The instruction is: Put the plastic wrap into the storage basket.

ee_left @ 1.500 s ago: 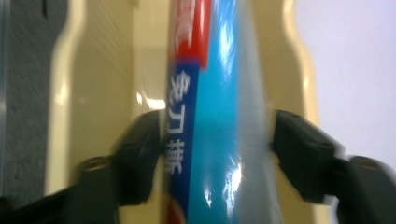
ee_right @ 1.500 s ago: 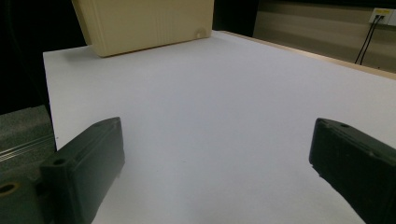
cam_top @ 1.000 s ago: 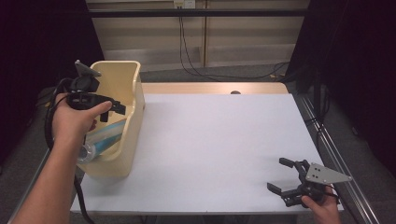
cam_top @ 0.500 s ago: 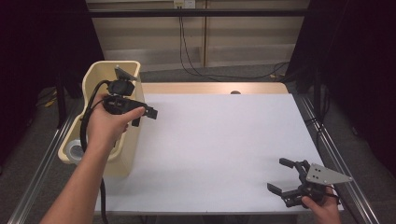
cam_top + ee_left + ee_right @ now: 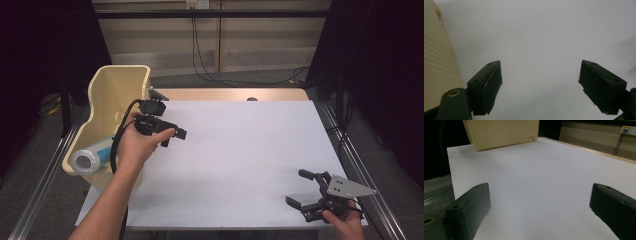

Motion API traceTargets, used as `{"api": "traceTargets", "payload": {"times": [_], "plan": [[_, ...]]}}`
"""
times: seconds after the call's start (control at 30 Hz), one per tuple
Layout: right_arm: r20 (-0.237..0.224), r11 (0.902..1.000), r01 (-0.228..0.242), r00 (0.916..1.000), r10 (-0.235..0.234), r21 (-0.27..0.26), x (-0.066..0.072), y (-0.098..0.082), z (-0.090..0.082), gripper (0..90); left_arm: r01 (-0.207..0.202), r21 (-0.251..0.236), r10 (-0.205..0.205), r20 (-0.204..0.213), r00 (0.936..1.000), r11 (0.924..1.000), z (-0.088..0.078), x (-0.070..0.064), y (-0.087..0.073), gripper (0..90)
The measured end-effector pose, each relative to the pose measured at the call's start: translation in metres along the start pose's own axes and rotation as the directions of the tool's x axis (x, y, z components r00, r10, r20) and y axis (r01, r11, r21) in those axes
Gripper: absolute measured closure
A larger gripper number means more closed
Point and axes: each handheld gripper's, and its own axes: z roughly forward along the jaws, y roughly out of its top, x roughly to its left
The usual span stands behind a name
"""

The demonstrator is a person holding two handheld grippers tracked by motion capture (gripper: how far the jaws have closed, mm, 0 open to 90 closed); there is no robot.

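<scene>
A cream plastic bin [image 5: 116,95] stands at the table's left edge and leans outward. A pale blue roll with a white end [image 5: 89,159] lies in its near part. My left gripper [image 5: 174,138] hovers open just right of the bin, over the white table [image 5: 250,145], with nothing between its jaws. In the left gripper view the left gripper [image 5: 540,67] faces bare tabletop, with the bin wall [image 5: 436,62] at the left. My right gripper [image 5: 296,187] rests open at the near right corner. The right gripper view has the right gripper [image 5: 540,190] looking across the table at the bin [image 5: 501,132].
A metal rail [image 5: 360,165] runs along the table's right side and another [image 5: 45,175] along the left. A wooden strip [image 5: 235,94] edges the far side, with cables [image 5: 205,55] on the floor beyond. Dark curtains hang at both sides.
My left gripper came away from the bin and moved right over the table. The bin shifted and tipped leftward. The right gripper stayed put.
</scene>
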Motion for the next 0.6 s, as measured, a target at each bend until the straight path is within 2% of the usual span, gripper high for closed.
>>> {"api": "traceTargets", "payload": {"times": [0.23,0.4,0.6], "plan": [[0.000,1.0000,-0.001,1.0000,0.001,0.001,0.000,0.000,0.000,3.1,-0.021,0.033,0.021,0.017,0.9996,0.9992,0.021,-0.008,-0.007,18.0],[-0.004,1.0000,0.001,1.0000,-0.001,0.002,-0.001,0.000,0.001,3.1,-0.033,0.064,0.033,0.014,0.9994,0.9974,0.033,-0.012,-0.012,18.1],[-0.003,1.0000,0.002,1.0000,-0.002,0.003,0.000,0.000,0.000,3.1,-0.030,0.079,0.029,0.019,0.9994,0.9964,0.047,-0.014,-0.019,18.0]]}}
